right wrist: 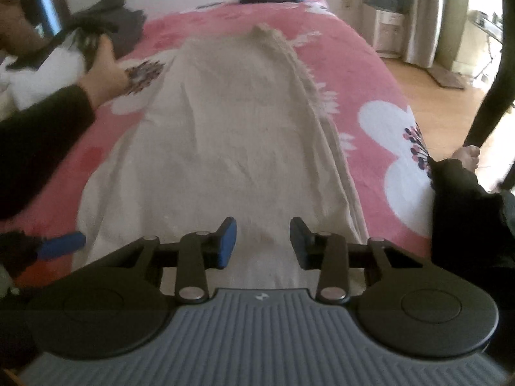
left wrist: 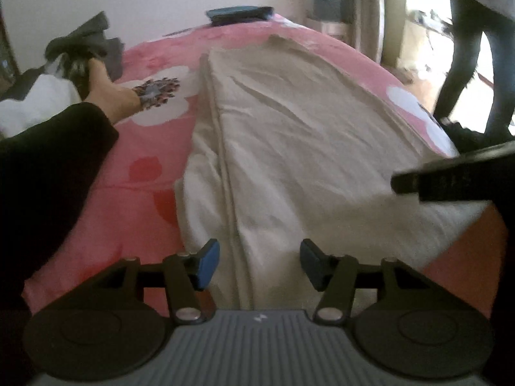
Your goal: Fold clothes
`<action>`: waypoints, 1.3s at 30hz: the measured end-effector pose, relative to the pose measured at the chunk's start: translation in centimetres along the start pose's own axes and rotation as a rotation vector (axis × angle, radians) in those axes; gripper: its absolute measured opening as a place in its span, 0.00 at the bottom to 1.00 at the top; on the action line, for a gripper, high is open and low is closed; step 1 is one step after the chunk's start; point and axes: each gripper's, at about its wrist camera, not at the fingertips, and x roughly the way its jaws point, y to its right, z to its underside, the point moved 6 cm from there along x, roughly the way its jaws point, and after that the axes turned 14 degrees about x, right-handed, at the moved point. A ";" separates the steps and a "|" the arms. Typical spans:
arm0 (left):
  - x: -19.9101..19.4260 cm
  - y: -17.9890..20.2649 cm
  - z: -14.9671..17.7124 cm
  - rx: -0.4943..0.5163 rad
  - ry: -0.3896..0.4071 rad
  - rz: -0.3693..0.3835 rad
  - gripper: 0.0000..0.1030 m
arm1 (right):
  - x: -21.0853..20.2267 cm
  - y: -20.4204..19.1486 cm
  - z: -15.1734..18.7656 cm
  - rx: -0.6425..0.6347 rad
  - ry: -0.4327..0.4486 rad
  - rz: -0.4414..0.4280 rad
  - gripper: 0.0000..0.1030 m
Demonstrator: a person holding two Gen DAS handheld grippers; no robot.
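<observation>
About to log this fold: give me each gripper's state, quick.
Left gripper: open, above the beige garment, holding nothing.
Right gripper: open, above the same garment, nothing gripped.

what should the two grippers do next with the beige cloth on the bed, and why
Probably lower both and close them on the near edge of the beige cloth. The left gripper and the right gripper both hang open just above that edge with nothing pinched, and the cloth lies lengthwise on the pink bedspread, already doubled along one side, so gripping the near end would allow folding it away toward the far end.
</observation>
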 end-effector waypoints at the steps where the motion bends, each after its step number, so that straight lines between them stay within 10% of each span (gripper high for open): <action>1: 0.1 0.3 0.3 0.008 -0.017 0.013 0.55 | 0.1 0.2 0.6 -0.012 -0.035 0.011 0.33; 13: -0.1 -0.5 1.8 -0.059 -0.060 0.053 0.58 | 1.4 -3.2 -2.2 -0.173 -0.079 -0.033 0.27; 18: -1.1 -1.6 1.3 -0.047 -0.004 0.005 0.58 | 3.2 -0.9 -3.1 -0.054 -0.124 -0.012 0.27; 25: -0.8 -2.5 -1.8 0.022 0.124 -0.087 0.56 | 4.0 -6.3 -9.5 -0.174 0.031 -0.155 0.27; 32: 1.7 -2.7 -0.5 -0.044 0.036 -0.018 0.56 | 10.4 -7.3 -10.5 -0.223 -0.036 -0.172 0.28; 39: 1.8 -3.1 -0.2 -0.090 0.023 -0.001 0.59 | 12.4 -11.8 -18.4 -0.221 0.117 -0.259 0.27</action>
